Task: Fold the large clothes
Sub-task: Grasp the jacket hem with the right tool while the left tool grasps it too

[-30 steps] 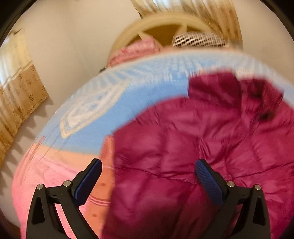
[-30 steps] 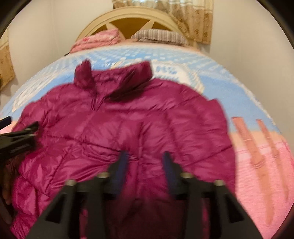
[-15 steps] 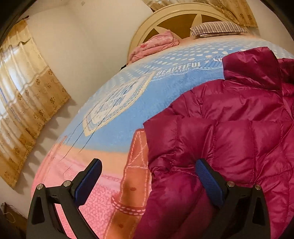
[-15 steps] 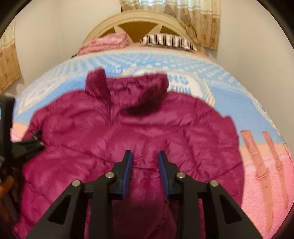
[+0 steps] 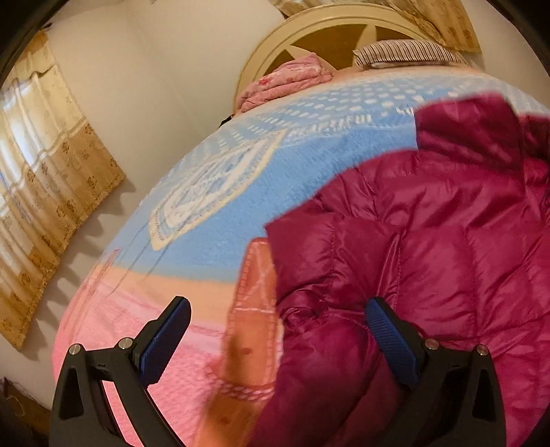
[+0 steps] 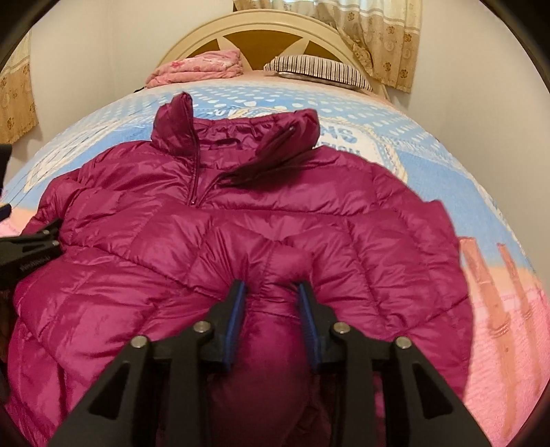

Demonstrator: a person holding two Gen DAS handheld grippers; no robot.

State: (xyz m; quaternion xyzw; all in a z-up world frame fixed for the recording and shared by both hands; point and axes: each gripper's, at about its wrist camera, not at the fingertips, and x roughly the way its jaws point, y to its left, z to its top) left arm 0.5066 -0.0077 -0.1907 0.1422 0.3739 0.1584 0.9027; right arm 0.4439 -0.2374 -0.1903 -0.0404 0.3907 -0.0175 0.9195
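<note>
A magenta quilted puffer jacket (image 6: 261, 220) lies front up on the bed, collar toward the headboard. My right gripper (image 6: 271, 292) is shut on a puffy fold of the jacket's lower middle, fabric bulging between the blue pads. My left gripper (image 5: 278, 316) is wide open over the jacket's left edge (image 5: 429, 247); one finger (image 5: 168, 330) is over the pink blanket, the other (image 5: 388, 330) over the jacket. The left gripper also shows at the left edge of the right wrist view (image 6: 31, 247).
The bed is covered by a blue, white and pink blanket (image 5: 240, 178). A folded pink quilt (image 6: 199, 67) and a striped pillow (image 6: 316, 70) lie by the cream headboard (image 6: 261, 27). Beige curtains (image 5: 44, 178) hang left of the bed and by the headboard (image 6: 381, 37).
My right gripper has closed from partly open onto a fold of the jacket. My left gripper swung left from over the jacket to its left edge, staying open.
</note>
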